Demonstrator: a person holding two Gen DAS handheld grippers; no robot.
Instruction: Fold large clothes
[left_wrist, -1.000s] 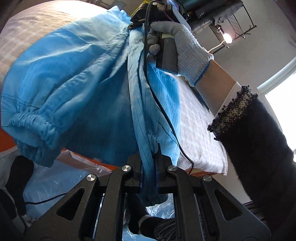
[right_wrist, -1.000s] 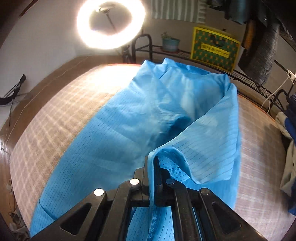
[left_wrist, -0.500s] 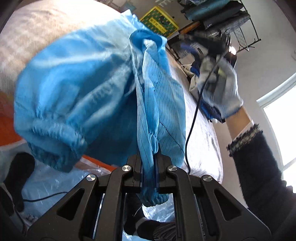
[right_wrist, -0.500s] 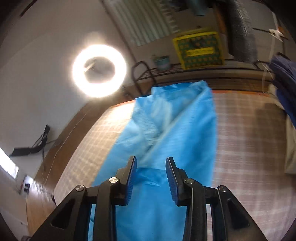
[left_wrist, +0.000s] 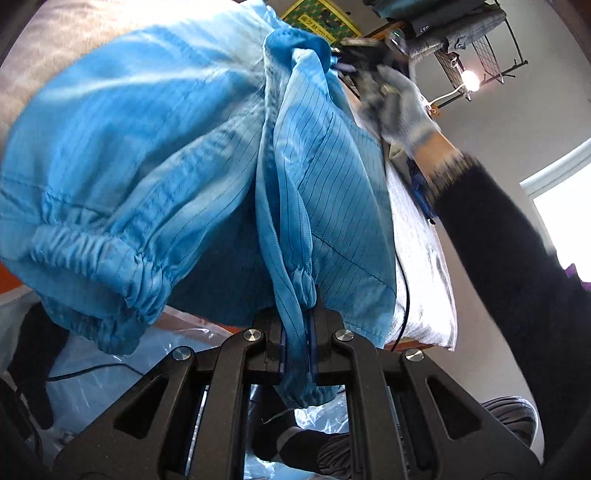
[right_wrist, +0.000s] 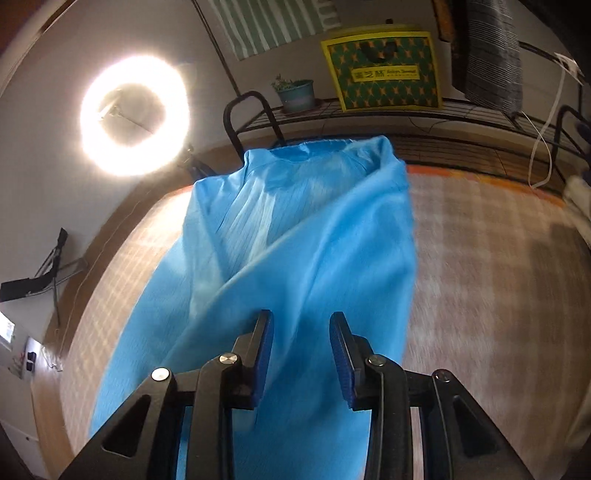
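Your left gripper (left_wrist: 295, 343) is clamped tight on a gathered, elastic-edged fold of the one garment in view, a blue garment (left_wrist: 166, 155) of thin fabric with fine dark pinstripes. From those jaws the cloth runs up and away in a bunched ridge, then spreads wide across the bed (left_wrist: 421, 258); a second elastic cuff (left_wrist: 92, 254) hangs over the bed's near edge to the left.

Your right gripper (right_wrist: 301, 350) has just been opening: its two blue-padded fingers (right_wrist: 341, 354) stand apart with nothing pinched between them, and the blue garment (right_wrist: 295, 240) lies below and beyond, not touched by the pads. Seen from there it is a long strip, folded lengthwise, running from the near edge of the checked bed cover (right_wrist: 498, 277) toward the far edge. Your gloved right hand (left_wrist: 402, 107) shows blurred above the far side of the cloth.
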